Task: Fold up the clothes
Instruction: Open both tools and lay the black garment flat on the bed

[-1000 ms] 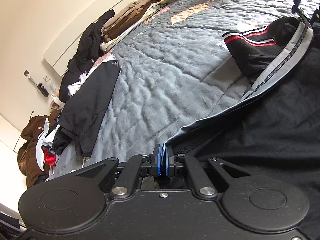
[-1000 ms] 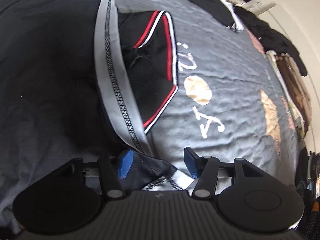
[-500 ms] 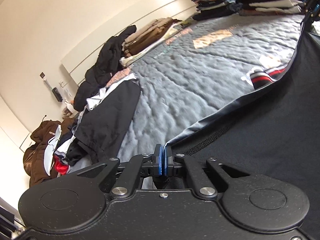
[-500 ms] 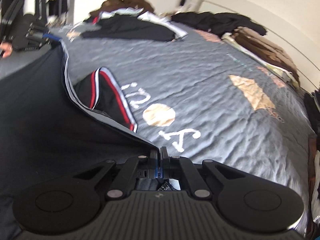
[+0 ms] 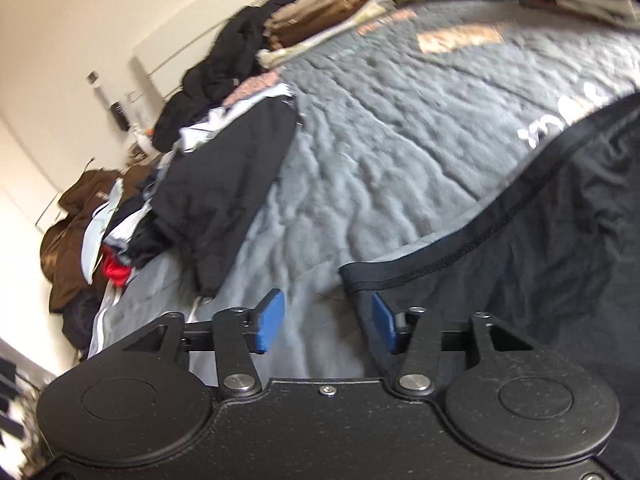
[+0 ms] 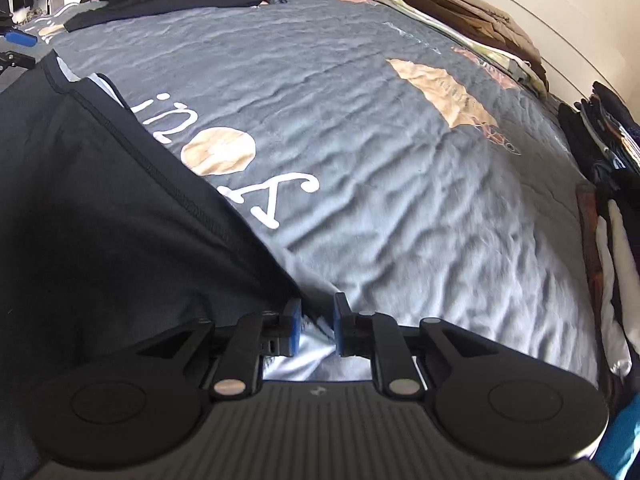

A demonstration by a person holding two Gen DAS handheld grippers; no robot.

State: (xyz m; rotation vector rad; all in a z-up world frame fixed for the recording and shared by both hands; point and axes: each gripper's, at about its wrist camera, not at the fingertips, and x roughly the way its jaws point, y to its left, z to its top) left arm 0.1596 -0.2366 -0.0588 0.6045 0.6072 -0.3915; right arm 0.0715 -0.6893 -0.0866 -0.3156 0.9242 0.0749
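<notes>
Spreading apart over the grey blanket [image 5: 400, 160]: left gripper [image 5: 326, 322], jaws opening, blue pads clear of the black garment [image 5: 560, 260], whose stitched corner lies just beside the right-hand pad, nothing gripped. Opening too: right gripper [image 6: 314, 330], pads a narrow gap apart, black garment's edge at the left pad, pale cloth showing in the gap, no grip. Lying flat on the blanket, the garment, hem running diagonally beside the white lettering [image 6: 276, 196]. Heaped along the blanket's far edge, loose clothes [image 5: 120, 220].

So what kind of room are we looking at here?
Most likely a bedroom: a wide bed under a grey quilted blanket, folded brown clothes stacked along its far edge, and a loose heap of dark garments waiting.
</notes>
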